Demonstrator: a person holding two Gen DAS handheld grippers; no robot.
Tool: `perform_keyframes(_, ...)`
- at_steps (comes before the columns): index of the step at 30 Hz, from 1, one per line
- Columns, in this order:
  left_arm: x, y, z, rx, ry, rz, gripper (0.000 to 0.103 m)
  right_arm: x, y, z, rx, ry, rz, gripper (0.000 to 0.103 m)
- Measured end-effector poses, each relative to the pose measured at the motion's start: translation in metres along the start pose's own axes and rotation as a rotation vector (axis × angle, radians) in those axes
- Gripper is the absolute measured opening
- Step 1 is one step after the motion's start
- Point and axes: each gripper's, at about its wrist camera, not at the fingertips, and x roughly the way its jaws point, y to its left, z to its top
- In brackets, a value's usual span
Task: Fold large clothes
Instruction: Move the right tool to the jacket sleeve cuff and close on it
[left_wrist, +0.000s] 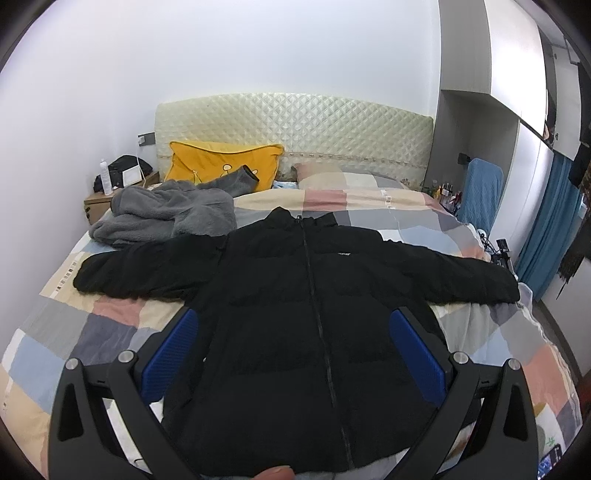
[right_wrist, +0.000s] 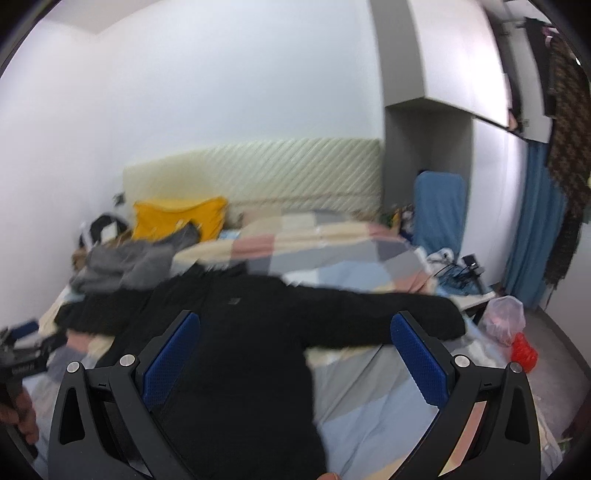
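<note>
A black puffer jacket (left_wrist: 295, 295) lies flat, front up and zipped, on the patchwork bed (left_wrist: 55, 332), both sleeves spread out sideways. My left gripper (left_wrist: 295, 332) hovers open above its lower body, blue pads wide apart with nothing between them. In the blurred right wrist view the same jacket (right_wrist: 258, 332) shows, its right sleeve (right_wrist: 406, 317) stretching toward the bed's right edge. My right gripper (right_wrist: 295, 332) is open over the jacket's lower right side, holding nothing. The left gripper (right_wrist: 22, 358) appears at that view's left edge, held by a hand.
A grey fleece garment (left_wrist: 166, 214) lies crumpled by the jacket's left sleeve. A yellow pillow (left_wrist: 221, 162) leans on the quilted headboard (left_wrist: 295, 125). A nightstand (left_wrist: 99, 203) stands left, a blue chair (left_wrist: 480, 192) right. A plastic bag (right_wrist: 506, 321) sits on the floor.
</note>
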Motion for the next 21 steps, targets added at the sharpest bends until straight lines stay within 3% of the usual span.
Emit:
perform_keyframes(8,0.037,-0.002,0.001,0.01,0.002,0.018,0.103,0.071,-0.077,0.011,0.028,0.0,-0.039,0.103)
perform_keyframes(10,0.048,-0.003,-0.001,0.014,0.012,0.03,0.103,0.1,-0.104,0.004,0.085,0.039,-0.032,0.102)
perform_keyframes(13,0.069,-0.001,-0.006,0.008,0.043,0.039,0.103,0.143,-0.158,-0.014,0.291,0.074,0.042,0.093)
perform_keyframes(21,0.133,0.003,-0.019,-0.016,0.097,0.056,0.103,0.245,-0.267,-0.077,0.57,0.161,-0.056,0.091)
